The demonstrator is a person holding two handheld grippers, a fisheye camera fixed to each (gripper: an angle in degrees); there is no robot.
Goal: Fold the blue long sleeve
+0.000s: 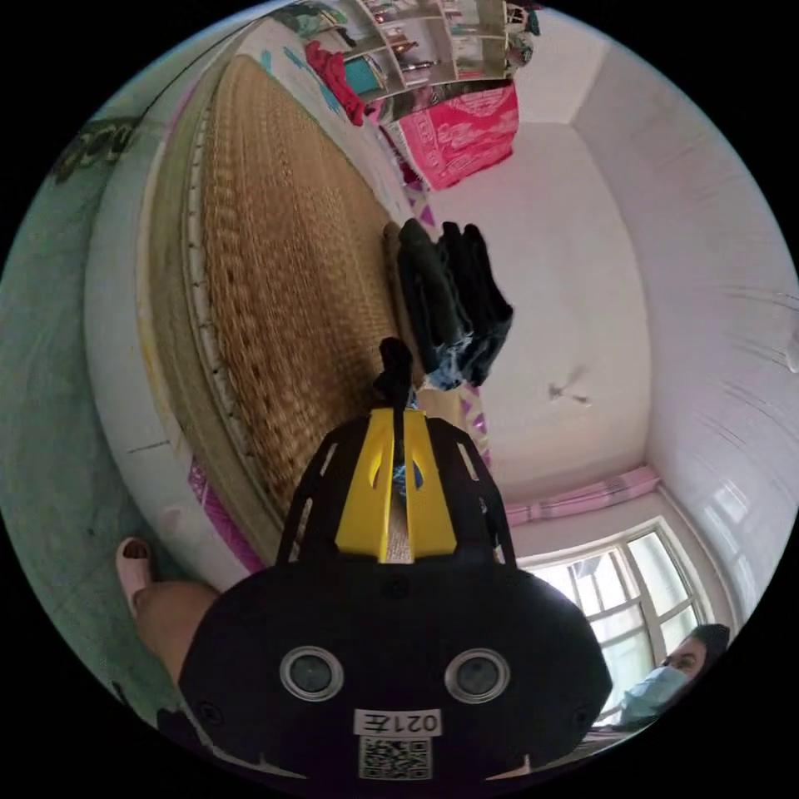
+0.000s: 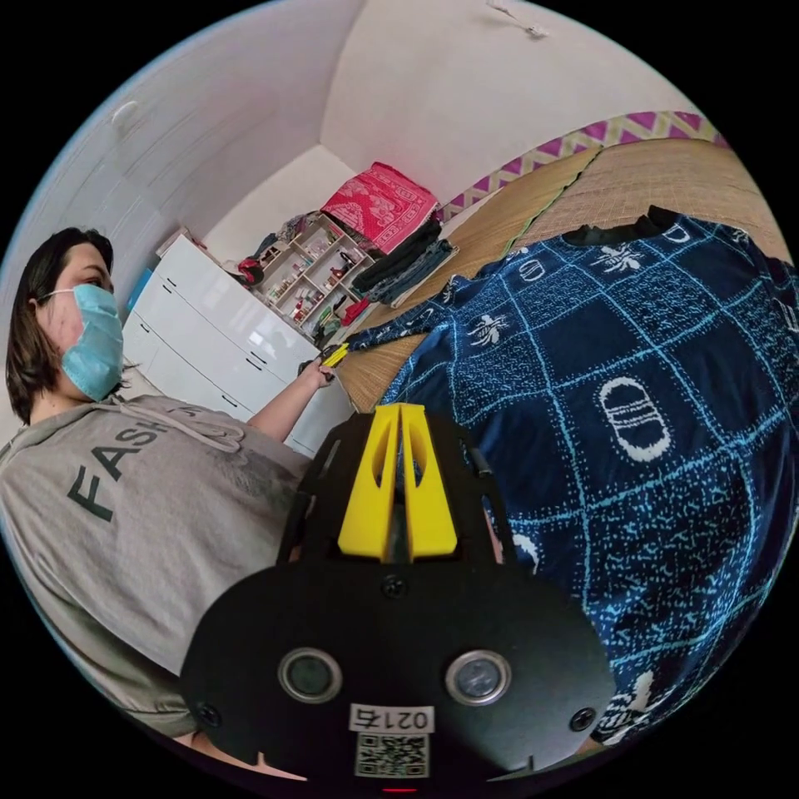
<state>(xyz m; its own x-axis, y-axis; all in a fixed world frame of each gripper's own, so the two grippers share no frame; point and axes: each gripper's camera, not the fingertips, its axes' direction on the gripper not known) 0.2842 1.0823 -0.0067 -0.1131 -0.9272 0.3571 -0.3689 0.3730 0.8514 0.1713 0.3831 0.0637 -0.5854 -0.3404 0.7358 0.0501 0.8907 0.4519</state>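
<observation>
Left gripper view: left gripper (image 1: 398, 416) rolled sideways over the woven mat (image 1: 283, 316); yellow jaws closed to a thin slit, pinching a dark cuff end with a bit of blue showing between them. A pile of dark folded clothes (image 1: 454, 304) lies just beyond the tip.

Right gripper view: blue long sleeve (image 2: 632, 416) spread flat on the mat, one sleeve stretched toward the far left gripper (image 2: 334, 356), held at full arm's reach. Right gripper (image 2: 399, 433) sits at the hem edge, jaws nearly together; whether cloth is pinched, cannot tell.

Judgement: keep sleeve taut, carry cuff across the body, lay it flat without bunching.
</observation>
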